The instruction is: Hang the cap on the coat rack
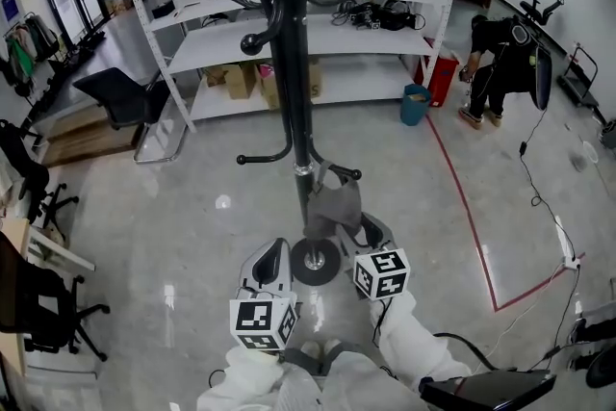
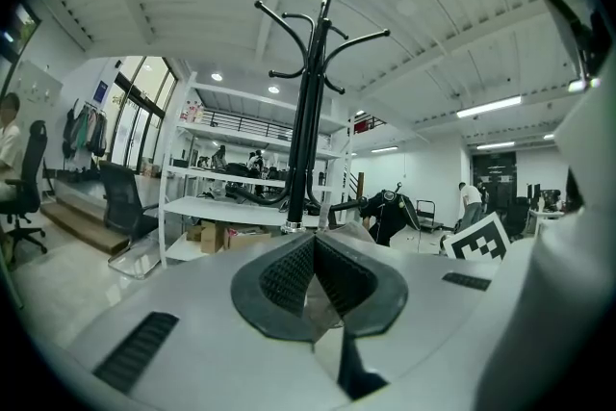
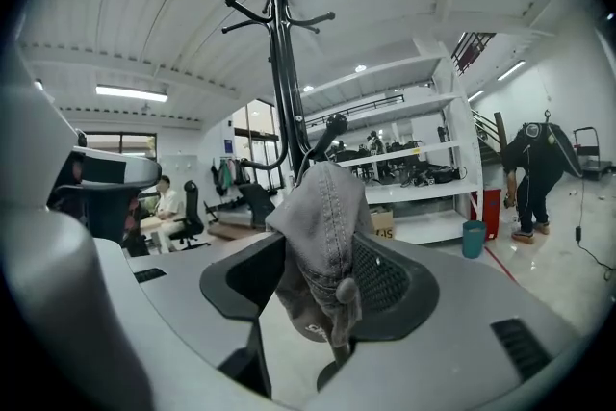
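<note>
The grey denim cap [image 1: 332, 204] hangs from a low curved peg [image 1: 346, 173] of the black metal coat rack [image 1: 285, 63], just above its round base [image 1: 316, 262]. The right gripper [image 1: 362, 228] has its 2 jaws spread wide on either side of the cap. The cloth dangles loose between them, and neither pad presses on it. The left gripper [image 1: 273, 257] is closed on nothing. From here the hanging looks done. The best move now is to draw the right gripper straight back with the jaws wide, so no pad snags the cloth and tugs the cap off.
</note>
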Action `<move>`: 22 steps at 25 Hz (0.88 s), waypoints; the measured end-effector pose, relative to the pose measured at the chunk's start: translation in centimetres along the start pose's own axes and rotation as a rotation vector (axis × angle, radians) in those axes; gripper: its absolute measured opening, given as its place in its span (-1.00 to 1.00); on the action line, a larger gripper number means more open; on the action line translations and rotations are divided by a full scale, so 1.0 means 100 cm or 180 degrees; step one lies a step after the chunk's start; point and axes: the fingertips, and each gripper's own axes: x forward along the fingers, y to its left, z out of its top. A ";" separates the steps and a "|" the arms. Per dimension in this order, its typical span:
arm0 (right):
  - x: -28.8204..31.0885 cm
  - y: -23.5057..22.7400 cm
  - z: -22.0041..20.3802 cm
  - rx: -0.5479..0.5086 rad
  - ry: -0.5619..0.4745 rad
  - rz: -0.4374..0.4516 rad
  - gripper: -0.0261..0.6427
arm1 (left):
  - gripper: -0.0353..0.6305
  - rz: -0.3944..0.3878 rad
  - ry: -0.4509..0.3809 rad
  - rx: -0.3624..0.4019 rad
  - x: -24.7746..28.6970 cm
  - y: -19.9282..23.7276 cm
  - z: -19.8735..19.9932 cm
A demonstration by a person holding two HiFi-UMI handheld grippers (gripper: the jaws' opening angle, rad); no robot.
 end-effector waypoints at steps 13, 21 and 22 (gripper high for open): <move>-0.030 0.007 0.014 0.0015 -0.0151 -0.0106 -0.33 | -0.89 -0.0091 -0.0022 -0.0040 -0.013 -0.009 -0.002; -0.060 0.006 0.011 0.0077 -0.0097 -0.0289 -0.33 | -0.89 -0.0313 0.0019 -0.0055 -0.006 -0.032 -0.011; -0.065 0.006 0.009 0.0078 -0.0093 -0.0306 -0.33 | -0.89 -0.0348 0.0031 -0.0056 -0.005 -0.036 -0.013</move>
